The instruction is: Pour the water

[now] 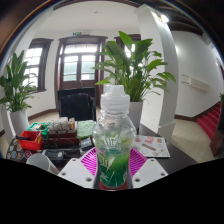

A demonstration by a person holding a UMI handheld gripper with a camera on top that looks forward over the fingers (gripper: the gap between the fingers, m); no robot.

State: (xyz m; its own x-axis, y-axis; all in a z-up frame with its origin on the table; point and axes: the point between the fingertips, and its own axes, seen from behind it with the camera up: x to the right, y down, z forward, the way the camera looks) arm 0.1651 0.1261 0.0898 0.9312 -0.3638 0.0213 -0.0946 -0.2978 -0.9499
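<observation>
Evidently the capped bottle (114, 140) is held upright between the fingers (89, 167), closed on it, so nothing spills before pouring.

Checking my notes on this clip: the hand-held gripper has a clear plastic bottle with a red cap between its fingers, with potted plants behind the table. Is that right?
Not quite: the bottle has a white cap, not a red one, as the gripper view shows. The rest holds: the clear plastic bottle stands between the fingers of the hand-held gripper, and potted plants stand behind the table.
</observation>
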